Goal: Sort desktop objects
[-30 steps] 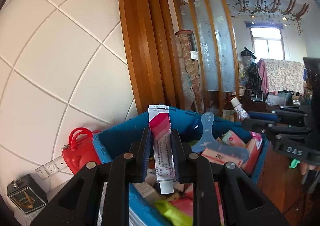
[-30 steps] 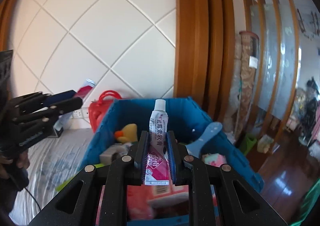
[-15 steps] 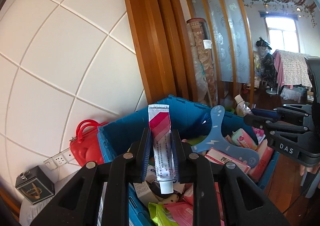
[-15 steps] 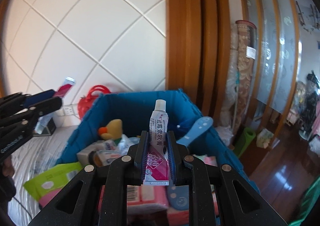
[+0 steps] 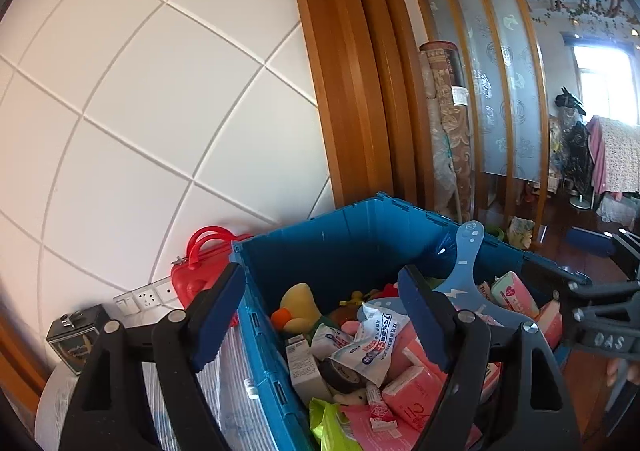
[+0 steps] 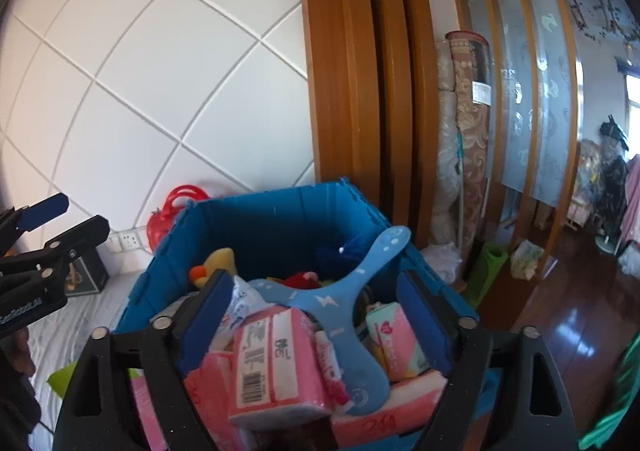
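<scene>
- Now both tongs hang over one blue crate, each pair spread wide and holding nothing.
- Left tongs: the blue-padded fingers stand far apart; one pad sits outside the crate's near-left wall, the other over its contents.
- Below and between the left tongs lie a white crinkled wipes packet printed "75%", a small white carton, a dark roll of tape and a slim pink-and-white ointment tube flat on pink tissue packs.
- Ahead of the left tongs, a yellow plush duck with an orange beak leans toward the crate's far-left corner.
- Right tongs: the fingers are equally far apart, straddling the heap.
- Between the right tongs, a light blue boomerang rests on top of the pile, one arm rising toward the crate's far-right corner, another reaching down toward the camera.
- Just left of that near arm, a second pink tube lies along a pink tissue pack with a barcode.
- By the right finger sits a pale green-and-pink packet.
- Left of the crate, beyond the left tongs, a red toy case stands against the white panelled wall, with wall sockets and a small dark box further left on the striped surface.
- A lime green pouch lies at the crate's near edge.
</scene>
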`<state>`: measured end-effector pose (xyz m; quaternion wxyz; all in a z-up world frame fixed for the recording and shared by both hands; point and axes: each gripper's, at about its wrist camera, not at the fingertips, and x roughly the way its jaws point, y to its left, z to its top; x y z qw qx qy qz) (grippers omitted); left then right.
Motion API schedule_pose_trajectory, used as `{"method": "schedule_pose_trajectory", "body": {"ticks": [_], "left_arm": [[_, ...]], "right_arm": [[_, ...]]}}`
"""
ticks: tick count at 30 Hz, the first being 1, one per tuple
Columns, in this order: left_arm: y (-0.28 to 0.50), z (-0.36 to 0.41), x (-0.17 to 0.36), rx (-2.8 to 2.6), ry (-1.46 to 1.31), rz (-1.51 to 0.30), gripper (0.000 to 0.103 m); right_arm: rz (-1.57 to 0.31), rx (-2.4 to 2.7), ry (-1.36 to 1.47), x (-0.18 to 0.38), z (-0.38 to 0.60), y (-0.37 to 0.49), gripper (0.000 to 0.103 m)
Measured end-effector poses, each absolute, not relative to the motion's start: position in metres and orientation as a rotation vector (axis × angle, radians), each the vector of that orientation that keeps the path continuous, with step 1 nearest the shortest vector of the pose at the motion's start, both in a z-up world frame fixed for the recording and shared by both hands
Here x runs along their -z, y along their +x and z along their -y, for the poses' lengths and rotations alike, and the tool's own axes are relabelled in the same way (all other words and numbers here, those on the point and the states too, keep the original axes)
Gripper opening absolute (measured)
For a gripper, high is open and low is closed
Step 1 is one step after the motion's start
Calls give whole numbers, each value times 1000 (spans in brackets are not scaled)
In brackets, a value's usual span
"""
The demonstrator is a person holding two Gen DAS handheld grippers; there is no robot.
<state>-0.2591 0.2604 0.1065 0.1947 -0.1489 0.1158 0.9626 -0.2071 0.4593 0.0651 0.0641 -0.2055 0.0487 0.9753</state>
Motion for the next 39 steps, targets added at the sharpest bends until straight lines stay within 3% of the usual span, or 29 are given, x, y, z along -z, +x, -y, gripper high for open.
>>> {"method": "schedule_pose_trajectory", "body": {"ticks": [12, 24, 31, 39], "left_arm": [[-213, -235, -94, -2757, -409, -265, 79], [-148, -172, -79, -2714, -463, -301, 79], [-114, -126, -65, -2751, -487, -314, 86], [-92, -107, -66, -2784, -498, -272, 88]], "right_arm": [[-85, -2973, -575, -65, -434, -167, 95], [-158, -2902, -588, -57, -379, -101, 100], [-126, -2898, -609, -46, -327, -59, 102], [-148, -2916, -618, -45, -320, -43, 102]]}}
